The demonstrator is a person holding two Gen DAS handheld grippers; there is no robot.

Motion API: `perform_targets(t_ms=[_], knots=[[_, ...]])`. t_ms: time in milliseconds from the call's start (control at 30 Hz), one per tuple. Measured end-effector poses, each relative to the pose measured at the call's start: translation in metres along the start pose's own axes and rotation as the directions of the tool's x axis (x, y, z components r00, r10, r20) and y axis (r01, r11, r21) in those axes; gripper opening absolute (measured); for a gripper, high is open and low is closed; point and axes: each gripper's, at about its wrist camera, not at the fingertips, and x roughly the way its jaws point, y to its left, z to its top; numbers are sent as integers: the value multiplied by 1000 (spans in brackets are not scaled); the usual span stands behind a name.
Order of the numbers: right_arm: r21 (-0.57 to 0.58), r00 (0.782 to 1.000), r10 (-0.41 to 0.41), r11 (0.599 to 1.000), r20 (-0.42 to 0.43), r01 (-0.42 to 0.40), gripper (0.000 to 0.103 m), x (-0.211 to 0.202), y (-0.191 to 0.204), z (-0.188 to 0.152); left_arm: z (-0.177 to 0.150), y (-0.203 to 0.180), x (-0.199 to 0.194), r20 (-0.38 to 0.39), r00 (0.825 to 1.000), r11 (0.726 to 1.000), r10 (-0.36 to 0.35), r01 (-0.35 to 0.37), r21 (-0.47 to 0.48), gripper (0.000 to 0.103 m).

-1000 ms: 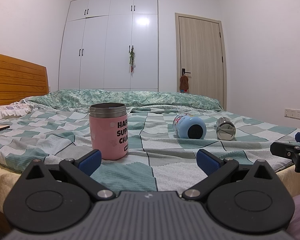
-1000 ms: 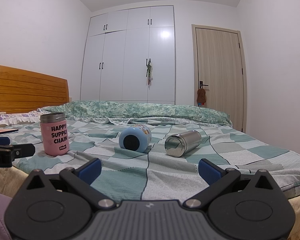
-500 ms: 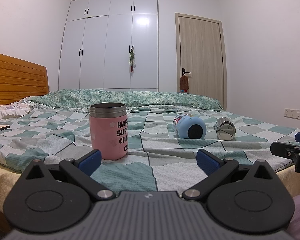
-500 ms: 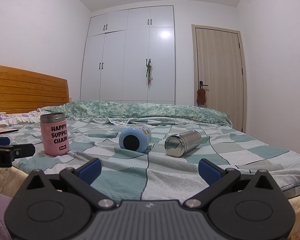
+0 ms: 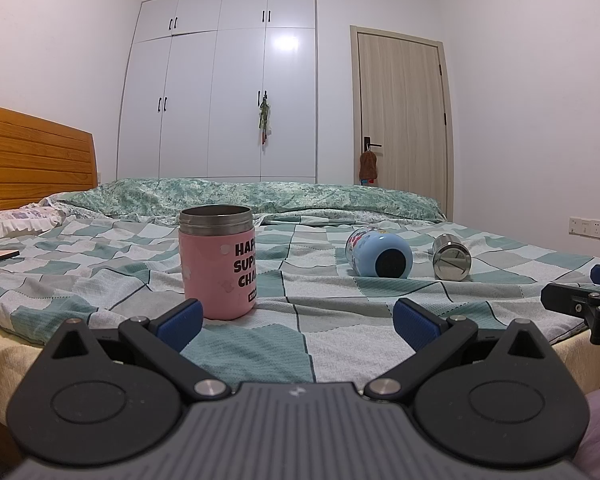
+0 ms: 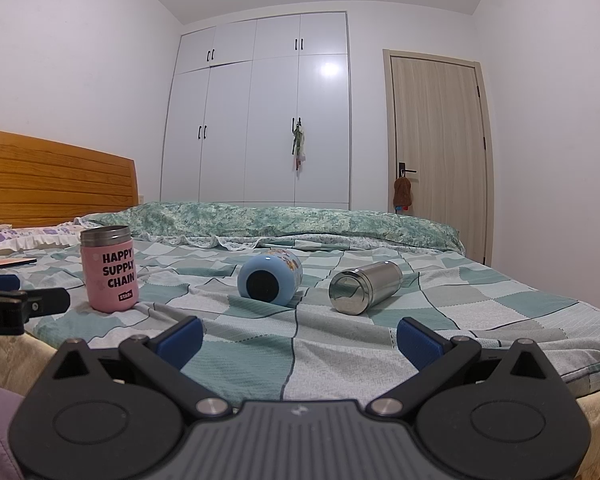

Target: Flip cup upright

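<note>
1. Both my grippers are spread wide and hold nothing: left gripper (image 5: 296, 318), right gripper (image 6: 298, 334), at the bed (image 6: 500, 312) edge.
2. Pink cup (image 6: 109, 268) stands upright; blue cup (image 6: 269, 278) and steel cup (image 6: 364, 287) lie on their sides, well ahead.
3. Risk — round bodies could roll on the soft, wrinkled checked bedding under a one-sided push; a righted cup may tip.
4. Room: white wardrobe (image 6: 260, 112), wooden door (image 6: 438, 152), headboard (image 6: 52, 176) at left.

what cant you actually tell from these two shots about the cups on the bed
- Blue cup: both views show its base end; its mouth faces away, so lid or contents are hidden.
- Steel cup: likewise, far end hidden by its own body.
- Pink cup: the left wrist view cuts off its lettering round the side; its inside is above the camera's sightline.
- Flat item at the bed's left edge: too edge-on to identify.
</note>
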Motion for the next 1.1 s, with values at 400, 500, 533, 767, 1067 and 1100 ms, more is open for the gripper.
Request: perform_targets(t_ms=[400, 500, 533, 767, 1067, 1100], knots=[[-1, 1000, -1, 1000, -2, 1, 103, 0, 0, 0, 0, 0, 0, 0, 1000, 1000, 0, 0, 1, 103], [2, 1000, -1, 1000, -5, 1, 103, 1, 0, 0, 0, -11, 3, -6, 1000, 1000, 6, -6, 7, 103], [5, 1000, 2, 1000, -9, -2, 103, 1, -1, 1, 1, -11, 4, -15, 1000, 1000, 4, -4, 10, 103], [33, 998, 45, 998, -44, -44, 103, 13, -13, 12, 11, -16, 9, -65, 997, 999, -33, 34, 22, 103], [46, 997, 44, 998, -71, -40, 103, 60, -57, 47, 59, -44, 58, -135, 990, 997, -48, 56, 53, 103], [49, 996, 39, 998, -78, -35, 103, 68, -63, 51, 66, -49, 67, -144, 988, 997, -49, 57, 54, 103]])
